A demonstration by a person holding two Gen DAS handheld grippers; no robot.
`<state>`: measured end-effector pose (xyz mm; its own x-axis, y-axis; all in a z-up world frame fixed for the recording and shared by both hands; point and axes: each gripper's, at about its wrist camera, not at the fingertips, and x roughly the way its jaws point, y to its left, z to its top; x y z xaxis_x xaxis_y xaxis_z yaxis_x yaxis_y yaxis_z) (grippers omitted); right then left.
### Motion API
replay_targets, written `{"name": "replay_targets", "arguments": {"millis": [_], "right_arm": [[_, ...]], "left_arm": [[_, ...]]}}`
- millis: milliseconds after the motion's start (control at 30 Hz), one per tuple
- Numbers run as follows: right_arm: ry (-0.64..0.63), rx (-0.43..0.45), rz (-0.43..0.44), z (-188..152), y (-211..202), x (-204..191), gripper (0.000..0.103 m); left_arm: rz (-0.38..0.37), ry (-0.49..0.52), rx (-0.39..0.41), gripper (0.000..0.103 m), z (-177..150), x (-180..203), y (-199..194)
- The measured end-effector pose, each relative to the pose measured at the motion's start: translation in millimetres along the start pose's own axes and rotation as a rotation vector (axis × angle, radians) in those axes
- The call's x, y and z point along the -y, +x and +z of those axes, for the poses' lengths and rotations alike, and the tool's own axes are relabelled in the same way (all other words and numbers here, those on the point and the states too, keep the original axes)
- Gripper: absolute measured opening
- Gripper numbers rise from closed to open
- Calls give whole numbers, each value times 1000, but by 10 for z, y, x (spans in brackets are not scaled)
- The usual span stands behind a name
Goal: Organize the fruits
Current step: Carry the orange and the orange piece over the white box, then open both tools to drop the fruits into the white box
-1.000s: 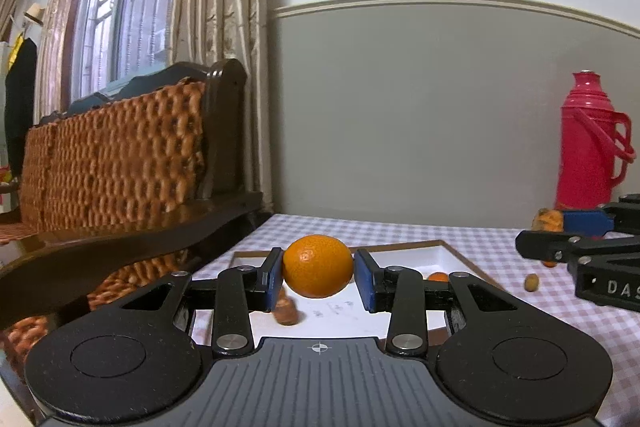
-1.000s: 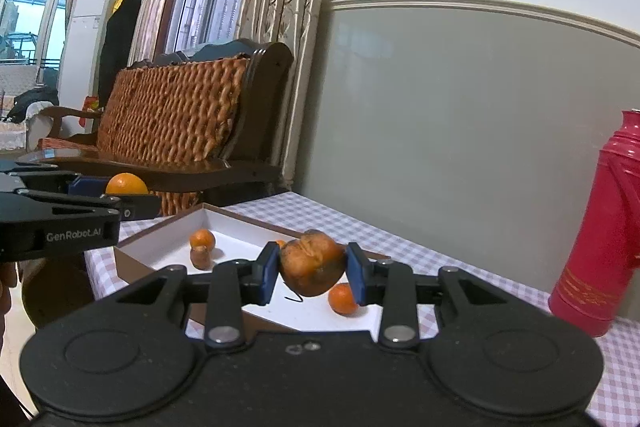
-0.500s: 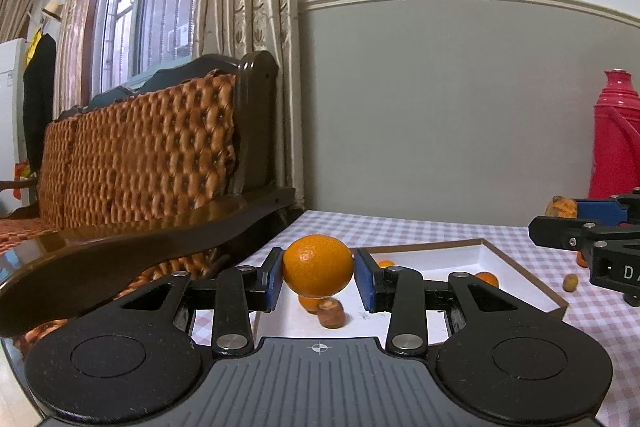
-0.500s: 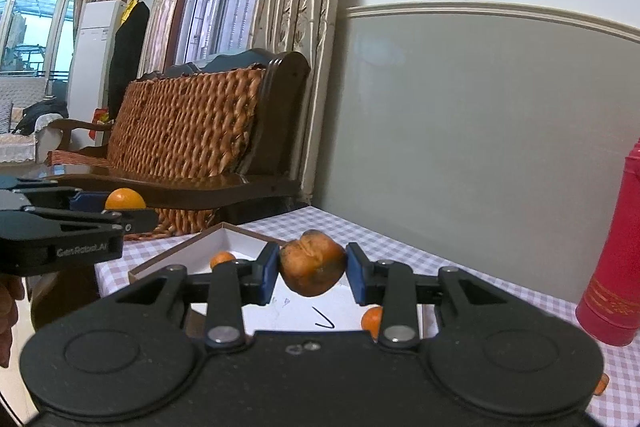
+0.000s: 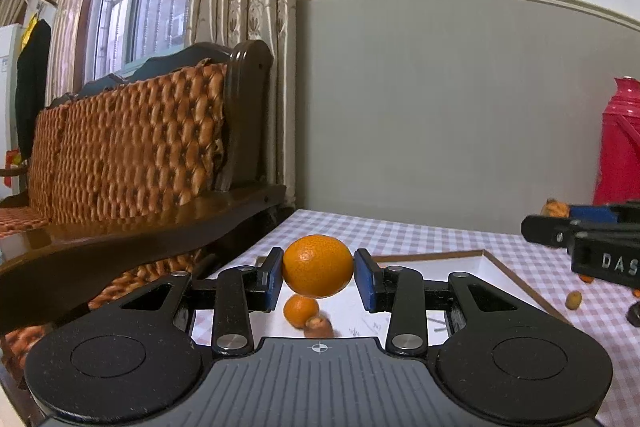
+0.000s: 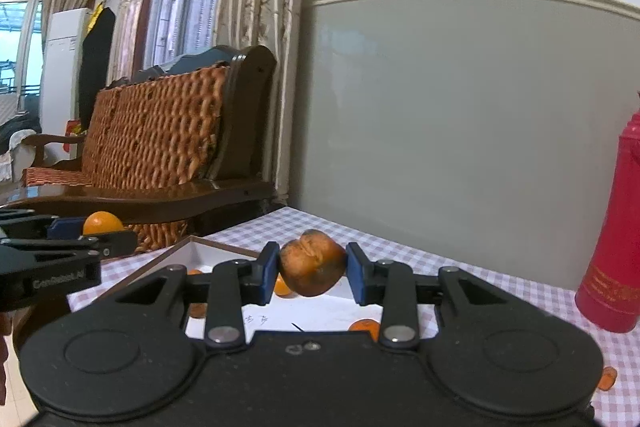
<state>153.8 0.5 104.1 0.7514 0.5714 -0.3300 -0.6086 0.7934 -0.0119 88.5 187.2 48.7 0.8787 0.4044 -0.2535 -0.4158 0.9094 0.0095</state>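
My left gripper (image 5: 318, 267) is shut on a bright orange tangerine (image 5: 318, 265), held above the left part of a shallow white box (image 5: 496, 277). Below it in the box lie a smaller tangerine (image 5: 300, 311) and a brown wrinkled fruit (image 5: 318, 327). My right gripper (image 6: 312, 263) is shut on a wrinkled, dark-spotted orange fruit (image 6: 312, 263) above the same white box (image 6: 320, 311). Small tangerines (image 6: 364, 327) lie in the box under it. The left gripper with its tangerine (image 6: 102, 223) shows at the left edge of the right wrist view.
A red thermos (image 5: 620, 143) stands at the back right on the checked tablecloth (image 5: 420, 239). Loose small fruits (image 5: 573, 299) lie right of the box. A wooden sofa with a woven cushion (image 5: 132, 155) borders the table on the left. A grey wall lies behind.
Both grippers have shifted sideways over the box with their fruits still held. The box's contents and the thermos have slid across both views; the grips are unchanged.
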Motion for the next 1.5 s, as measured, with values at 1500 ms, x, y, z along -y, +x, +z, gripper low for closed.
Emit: {"name": "replay_targets", "arguments": {"millis": [1500], "right_arm": [[62,-131,6,-62,1137,554,27]], "left_arm": [[48,-13,-127,38,71,-12,1296]]}}
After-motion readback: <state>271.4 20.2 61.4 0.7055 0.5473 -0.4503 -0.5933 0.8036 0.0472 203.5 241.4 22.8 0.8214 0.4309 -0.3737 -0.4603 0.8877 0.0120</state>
